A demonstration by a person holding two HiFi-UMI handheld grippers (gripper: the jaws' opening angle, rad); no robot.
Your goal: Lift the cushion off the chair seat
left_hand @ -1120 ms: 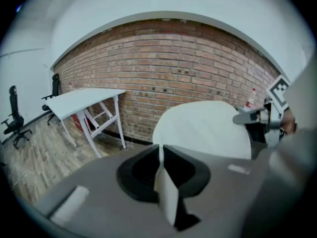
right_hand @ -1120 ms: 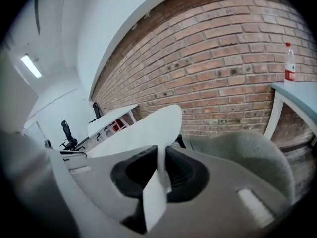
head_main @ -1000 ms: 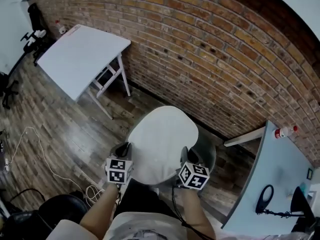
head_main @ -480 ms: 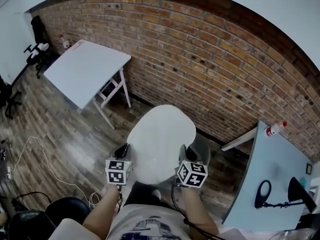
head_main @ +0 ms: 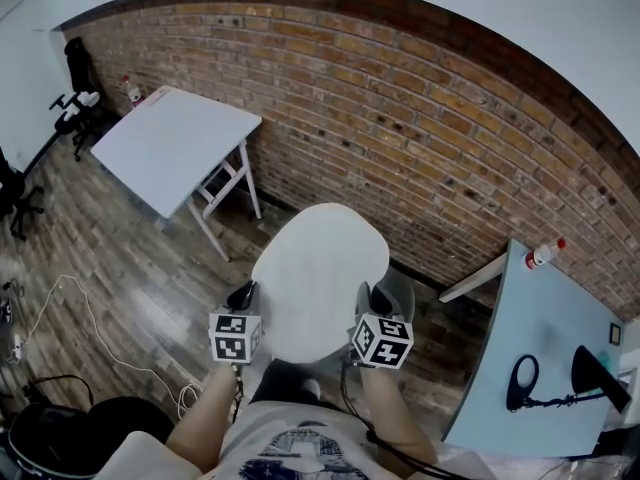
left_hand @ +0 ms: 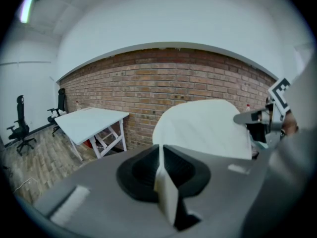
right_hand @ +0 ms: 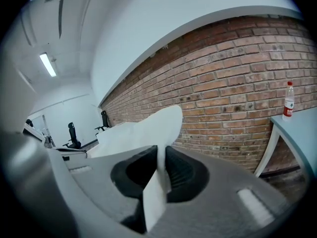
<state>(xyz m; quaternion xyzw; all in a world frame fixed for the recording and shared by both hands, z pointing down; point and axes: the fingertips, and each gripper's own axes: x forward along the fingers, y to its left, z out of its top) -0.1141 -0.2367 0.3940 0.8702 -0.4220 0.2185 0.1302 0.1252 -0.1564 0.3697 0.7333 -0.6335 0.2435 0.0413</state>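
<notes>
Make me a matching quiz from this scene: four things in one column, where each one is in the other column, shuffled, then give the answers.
Things:
1. cushion
2. bottle
3. white table
4. cable

Places:
A. lying loose on the wood floor
B. standing on the pale blue desk
C. pinched between the left gripper and the right gripper
D. on its legs by the brick wall

Pairs: 1-C, 2-B, 3-D, 4-A.

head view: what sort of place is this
Most likely an office or workshop room: a bare brick wall, a wood-plank floor, a white table, black office chairs at the far left, and a desk with a water bottle on it.
</notes>
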